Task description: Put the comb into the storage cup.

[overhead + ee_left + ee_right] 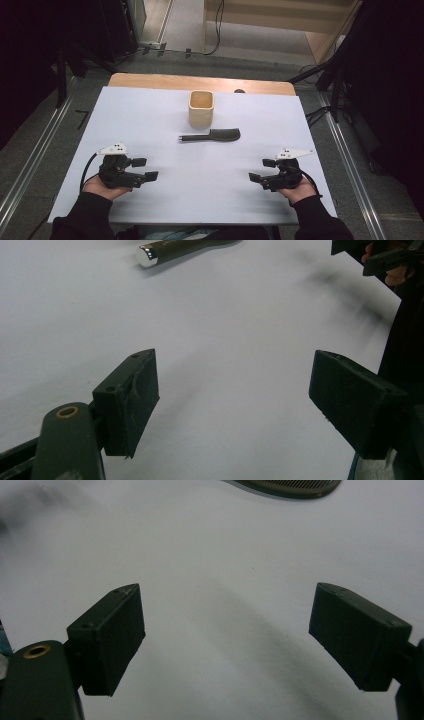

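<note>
A dark comb (212,135) lies flat on the white table sheet (165,112), its handle pointing left. Just behind it stands a small beige square cup (201,108), upright and hollow. My left gripper (145,169) rests low at the near left, jaws wide apart with nothing between them. My right gripper (262,170) mirrors it at the near right, also open. In the left gripper view the comb's handle end (172,250) shows ahead of my left gripper (232,405). The comb's toothed edge (290,486) lies far ahead of my right gripper (227,640) in the right gripper view.
The white sheet covers a wooden table whose far edge (200,80) shows bare. Dark stands and cables (320,115) surround the table on the floor. The other hand (395,270) with its gripper appears at the left gripper view's top right.
</note>
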Demonstrator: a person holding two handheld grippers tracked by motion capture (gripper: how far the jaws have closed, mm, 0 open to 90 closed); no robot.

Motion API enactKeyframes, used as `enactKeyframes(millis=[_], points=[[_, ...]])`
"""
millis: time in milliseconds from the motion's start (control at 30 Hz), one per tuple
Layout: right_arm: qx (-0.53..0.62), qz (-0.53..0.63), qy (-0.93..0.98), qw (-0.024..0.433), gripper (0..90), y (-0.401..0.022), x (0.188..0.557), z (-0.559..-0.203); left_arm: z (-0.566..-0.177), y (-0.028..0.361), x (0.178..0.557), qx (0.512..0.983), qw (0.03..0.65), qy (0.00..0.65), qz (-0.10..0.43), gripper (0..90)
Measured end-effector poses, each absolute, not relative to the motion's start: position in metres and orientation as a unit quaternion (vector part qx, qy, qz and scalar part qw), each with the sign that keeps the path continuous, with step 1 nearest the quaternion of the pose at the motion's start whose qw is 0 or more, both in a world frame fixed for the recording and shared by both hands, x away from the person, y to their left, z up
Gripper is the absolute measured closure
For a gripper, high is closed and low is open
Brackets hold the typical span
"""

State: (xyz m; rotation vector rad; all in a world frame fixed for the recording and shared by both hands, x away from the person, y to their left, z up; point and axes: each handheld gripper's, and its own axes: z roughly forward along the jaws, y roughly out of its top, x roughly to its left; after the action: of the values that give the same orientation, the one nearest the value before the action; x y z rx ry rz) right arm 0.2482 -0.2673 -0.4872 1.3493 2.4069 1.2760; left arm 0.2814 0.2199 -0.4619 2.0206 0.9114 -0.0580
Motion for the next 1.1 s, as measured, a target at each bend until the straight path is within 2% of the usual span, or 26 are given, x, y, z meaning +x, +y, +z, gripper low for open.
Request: enactKeyframes(millis=[1100], points=[[0.441,0.417,0.794,0.040,13.1,-0.2644,0.2484,-0.4881,-0.4604,0.2170,0.2821,0.822,0.430,0.373,-0.018,22.6]])
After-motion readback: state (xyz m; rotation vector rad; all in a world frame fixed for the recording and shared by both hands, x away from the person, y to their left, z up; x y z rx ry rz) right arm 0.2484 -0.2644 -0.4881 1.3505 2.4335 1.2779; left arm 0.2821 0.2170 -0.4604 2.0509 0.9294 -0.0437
